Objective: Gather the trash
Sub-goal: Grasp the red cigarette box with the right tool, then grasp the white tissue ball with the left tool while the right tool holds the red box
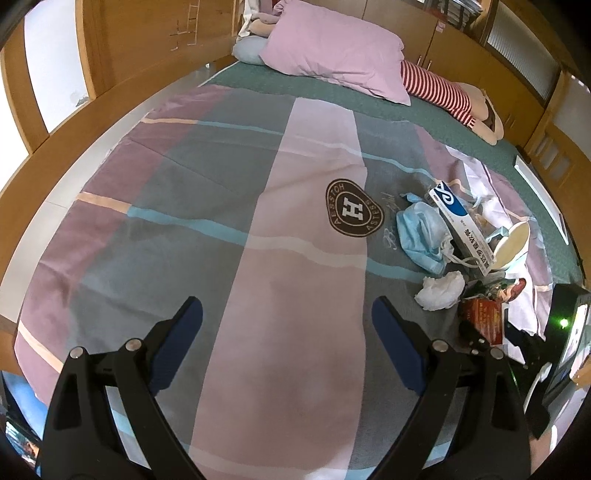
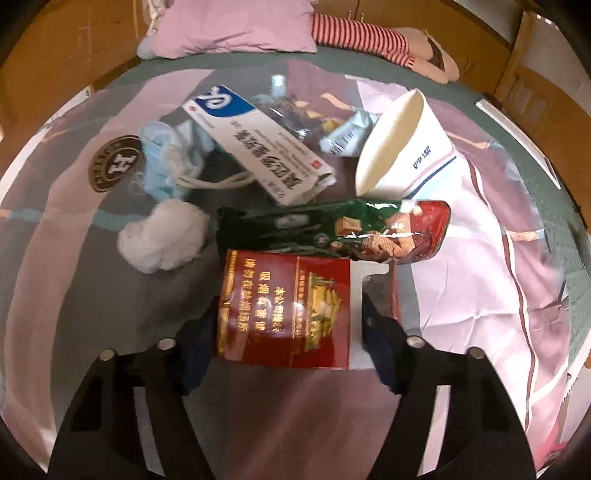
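Both wrist views angled down over bed; shared trash pile.

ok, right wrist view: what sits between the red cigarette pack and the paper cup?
The green-and-red snack wrapper lies across that stretch, just beyond the red cigarette pack and in front of the tipped paper cup, in the right wrist view.

You have the cigarette pack lying on the bedspread between the fingers of your right gripper. Just behind it lies the snack wrapper, crosswise. To the left of the wrapper sits the tissue wad. Behind that lies the face mask, and the medicine box rests beside it, to the right. The paper cup lies tipped on its side at the right of the pile. The pillow lies far behind. Your left gripper hangs over bare bedspread, left of the pile.
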`<state>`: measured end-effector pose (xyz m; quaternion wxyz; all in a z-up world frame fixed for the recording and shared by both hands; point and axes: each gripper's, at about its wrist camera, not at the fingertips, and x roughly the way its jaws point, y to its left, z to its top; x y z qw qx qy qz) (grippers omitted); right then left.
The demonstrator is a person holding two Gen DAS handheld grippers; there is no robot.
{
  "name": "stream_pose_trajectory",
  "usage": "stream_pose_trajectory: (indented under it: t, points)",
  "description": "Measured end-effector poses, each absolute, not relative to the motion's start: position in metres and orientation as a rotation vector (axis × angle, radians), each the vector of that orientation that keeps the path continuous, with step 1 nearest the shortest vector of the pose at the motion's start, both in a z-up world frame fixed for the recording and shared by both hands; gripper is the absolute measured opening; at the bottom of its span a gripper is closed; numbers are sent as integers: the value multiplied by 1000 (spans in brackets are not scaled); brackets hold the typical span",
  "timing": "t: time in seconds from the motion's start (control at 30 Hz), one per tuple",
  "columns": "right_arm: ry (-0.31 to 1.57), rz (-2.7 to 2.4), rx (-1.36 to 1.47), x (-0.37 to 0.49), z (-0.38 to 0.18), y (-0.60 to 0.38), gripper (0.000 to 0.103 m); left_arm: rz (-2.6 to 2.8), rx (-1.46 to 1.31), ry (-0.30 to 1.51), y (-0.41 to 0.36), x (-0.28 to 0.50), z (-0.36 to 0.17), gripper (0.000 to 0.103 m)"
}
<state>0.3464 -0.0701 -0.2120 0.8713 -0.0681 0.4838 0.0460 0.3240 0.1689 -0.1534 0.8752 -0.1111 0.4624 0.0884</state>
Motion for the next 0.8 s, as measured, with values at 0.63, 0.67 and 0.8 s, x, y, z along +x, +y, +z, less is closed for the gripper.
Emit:
stream_pose_trajectory:
  t: [0.63,0.67,0.8]
  points:
    - [1036,382,-101,254,-187,-11,70,216,-293,945,195,310,-143,93]
    - [1026,372,-93,251,-185,-14,70,217,-293,944,195,309,-143,93]
    - [977,341,-87,239,-174,-20,70,217,-294,945,195,309,-143,93]
